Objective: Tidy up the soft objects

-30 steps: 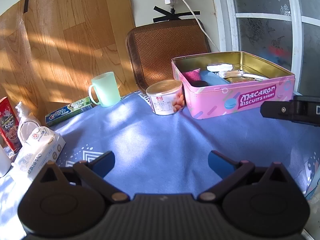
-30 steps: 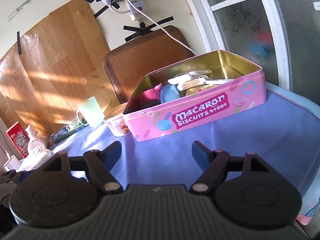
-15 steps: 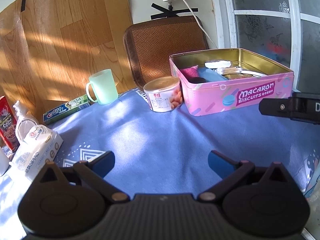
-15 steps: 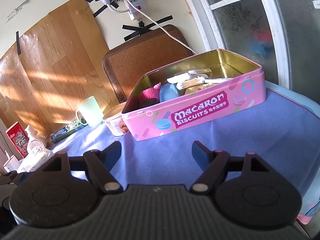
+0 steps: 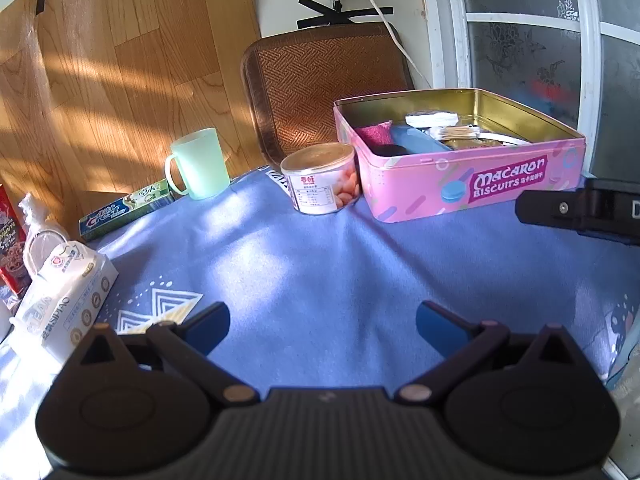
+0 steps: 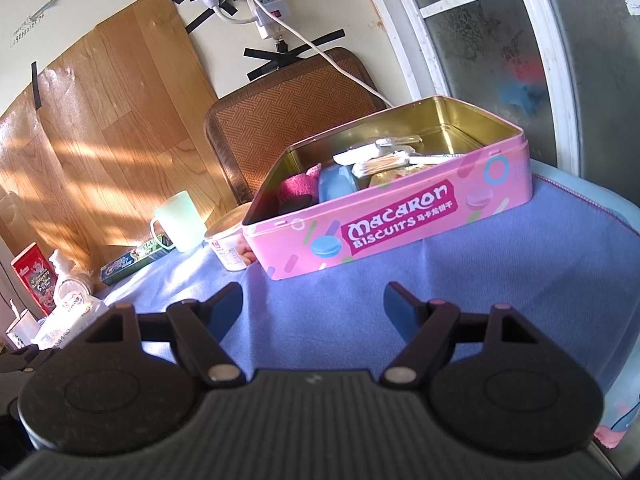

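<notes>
Right wrist view: pink tin [image 6: 400, 224] lies lengthwise across, both grippers' jaws wide apart, empty.

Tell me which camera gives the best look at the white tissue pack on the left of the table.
The left wrist view. There the white tissue pack lies whole and sunlit on the blue cloth, its printed label facing the camera. In the right wrist view the pack sits at the far left edge, small, and partly hidden behind the gripper's body.
</notes>
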The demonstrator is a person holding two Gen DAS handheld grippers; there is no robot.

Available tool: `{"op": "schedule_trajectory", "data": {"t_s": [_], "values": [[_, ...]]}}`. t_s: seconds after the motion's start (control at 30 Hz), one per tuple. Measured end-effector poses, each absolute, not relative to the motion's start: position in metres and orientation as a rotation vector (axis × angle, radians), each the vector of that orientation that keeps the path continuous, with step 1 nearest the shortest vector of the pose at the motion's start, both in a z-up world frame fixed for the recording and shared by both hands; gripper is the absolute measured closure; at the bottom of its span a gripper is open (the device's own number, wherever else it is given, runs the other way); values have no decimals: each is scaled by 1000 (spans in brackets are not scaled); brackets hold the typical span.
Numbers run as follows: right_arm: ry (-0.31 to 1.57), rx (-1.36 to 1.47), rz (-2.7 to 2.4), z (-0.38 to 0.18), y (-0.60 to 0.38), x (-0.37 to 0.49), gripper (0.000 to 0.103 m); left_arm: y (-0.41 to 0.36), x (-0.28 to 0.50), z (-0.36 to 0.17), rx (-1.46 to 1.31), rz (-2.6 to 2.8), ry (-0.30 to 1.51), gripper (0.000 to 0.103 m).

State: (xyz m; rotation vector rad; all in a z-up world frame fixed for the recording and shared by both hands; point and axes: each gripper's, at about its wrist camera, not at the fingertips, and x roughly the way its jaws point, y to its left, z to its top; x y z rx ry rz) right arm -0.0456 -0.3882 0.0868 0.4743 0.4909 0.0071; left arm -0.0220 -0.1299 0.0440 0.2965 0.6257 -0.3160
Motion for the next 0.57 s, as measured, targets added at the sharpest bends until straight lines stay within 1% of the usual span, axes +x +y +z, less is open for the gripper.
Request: {"op": "schedule_trajectory", "data": {"t_s": [0.33, 0.57], "values": [[493, 475, 6, 85, -388, -45, 23, -130, -20, 43, 294, -322, 637, 0], [486, 456, -2, 84, -386, -46, 23, -123, -23, 48, 250, -373, 604, 0]]}}
